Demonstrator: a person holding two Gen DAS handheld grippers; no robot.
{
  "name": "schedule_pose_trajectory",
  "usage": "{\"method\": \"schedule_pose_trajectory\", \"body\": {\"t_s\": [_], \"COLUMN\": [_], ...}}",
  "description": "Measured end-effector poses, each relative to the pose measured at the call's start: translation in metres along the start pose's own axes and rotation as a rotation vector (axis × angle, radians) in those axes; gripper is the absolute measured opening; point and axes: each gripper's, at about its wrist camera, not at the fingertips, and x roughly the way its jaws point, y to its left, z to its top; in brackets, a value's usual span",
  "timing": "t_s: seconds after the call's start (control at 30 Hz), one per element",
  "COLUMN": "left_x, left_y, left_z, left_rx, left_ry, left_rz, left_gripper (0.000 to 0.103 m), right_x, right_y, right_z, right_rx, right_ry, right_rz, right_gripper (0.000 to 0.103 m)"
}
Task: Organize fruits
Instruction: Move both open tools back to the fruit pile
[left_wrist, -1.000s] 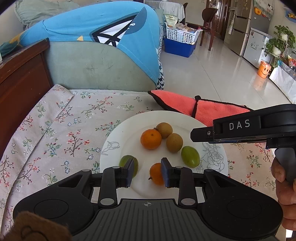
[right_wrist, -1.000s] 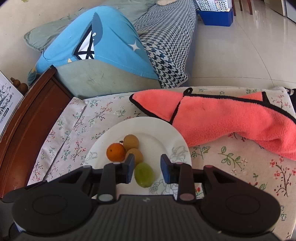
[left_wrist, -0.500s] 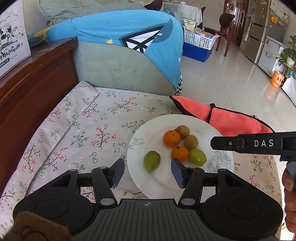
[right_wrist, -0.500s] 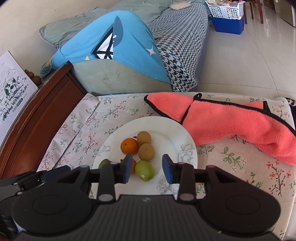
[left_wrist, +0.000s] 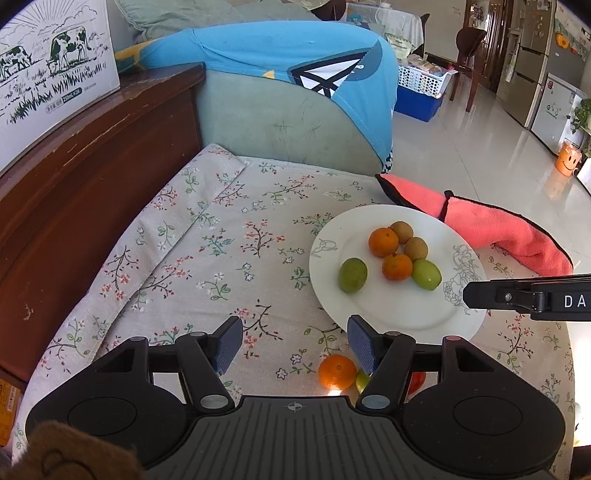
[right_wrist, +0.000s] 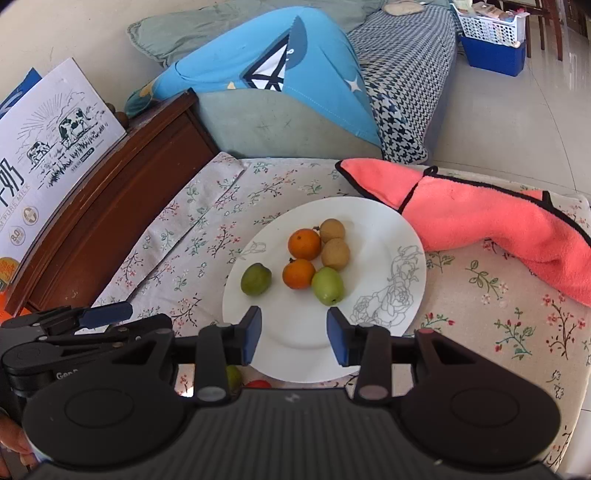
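Plated fruits (right_wrist: 314, 262) beyond both parted jaws.

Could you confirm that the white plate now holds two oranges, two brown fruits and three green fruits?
Not quite: the white plate holds only two green fruits, one apart on the left and one beside the oranges, as the right wrist view shows. The two oranges and two brown fruits are correct.

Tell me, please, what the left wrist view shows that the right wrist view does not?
Only the left wrist view shows a loose orange lying on the floral cloth near the plate, a fridge and an orange smiley bucket. Only the right wrist view shows the houndstooth cover. Both show the white plate with six fruits, the pink towel and the milk carton box.
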Motion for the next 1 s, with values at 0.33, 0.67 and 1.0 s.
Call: {"method": "schedule_pose_trajectory", "body": {"t_s": [0.33,0.67,1.0], "left_x": [-0.008,-0.018,-0.024], "left_y": [0.004,-0.005,-0.010], "left_z": [-0.032,-0.065,-0.089], "left_rx": [0.057,0.192,0.310], "left_ry": [0.045,0.081,0.103], "left_rz": [-0.036,-0.086,-0.162], "left_gripper": [0.063,0.063,0.063], "right_x": [-0.010,-0.004,0.010], "right_y": [0.021,0.042,0.059], "right_z": [-0.037,-0.069,-0.079], "right_rx": [-0.083,-0.157,-0.193], "right_ry": [0.077,0.164,0.218], "right_rz": [0.067,0.125,0.151], "right_gripper": [0.041,0.041,0.041]}}
